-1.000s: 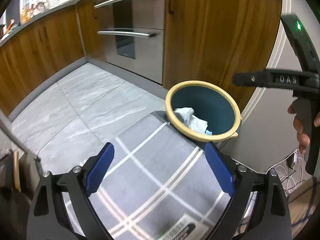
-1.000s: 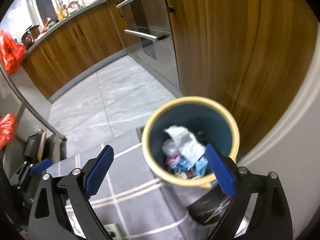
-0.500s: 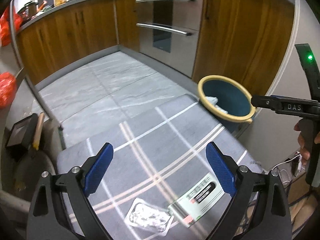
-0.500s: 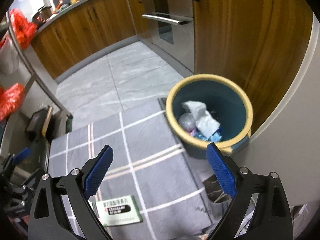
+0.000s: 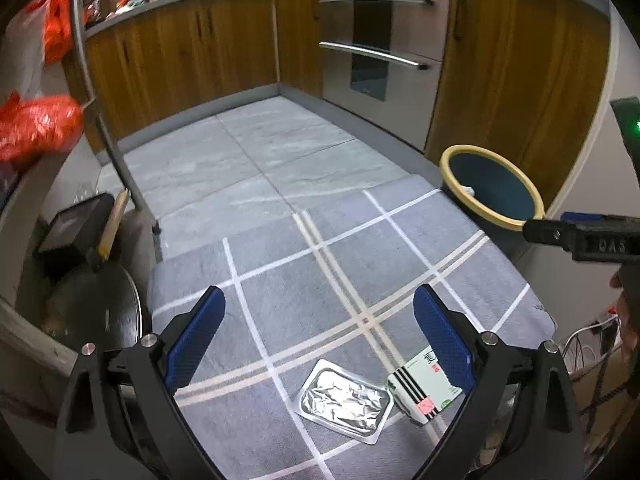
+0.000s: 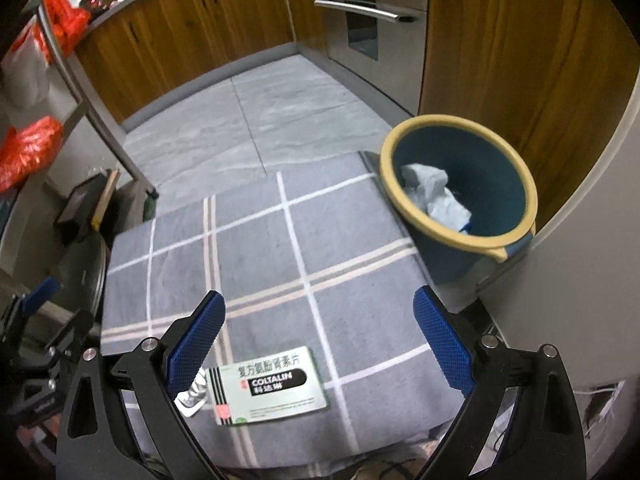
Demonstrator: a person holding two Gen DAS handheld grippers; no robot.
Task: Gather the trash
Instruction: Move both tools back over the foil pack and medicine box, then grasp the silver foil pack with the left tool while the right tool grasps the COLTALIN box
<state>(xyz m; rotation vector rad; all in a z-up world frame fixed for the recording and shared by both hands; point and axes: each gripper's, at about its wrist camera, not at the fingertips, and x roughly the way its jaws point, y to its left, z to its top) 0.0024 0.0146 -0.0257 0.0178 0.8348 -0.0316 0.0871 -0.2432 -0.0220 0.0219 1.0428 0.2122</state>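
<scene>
A green-and-white medicine box [image 6: 268, 386] lies flat near the front edge of the grey checked cloth [image 6: 256, 260], with a silver foil blister pack [image 5: 346, 396] touching its left side. The same box [image 5: 424, 390] shows beside the foil in the left wrist view. A blue bin with a yellow rim [image 6: 460, 184] stands past the cloth's far right corner and holds crumpled paper [image 6: 434, 196]. My right gripper [image 6: 320, 340] hangs open above the box, holding nothing. My left gripper [image 5: 320, 340] is open and empty above the foil pack.
Wooden cabinets [image 5: 192, 56] and a steel oven [image 5: 380, 40] line the far side of the grey tiled floor [image 5: 248, 152]. Red bags [image 5: 36, 128] hang on a rack at left, above a pan lid [image 5: 100, 312]. Cables [image 5: 592, 332] lie at right.
Both grippers have pulled back from the bin, which now sits farther off at the right. The box and foil pack have come into view under the open fingers.
</scene>
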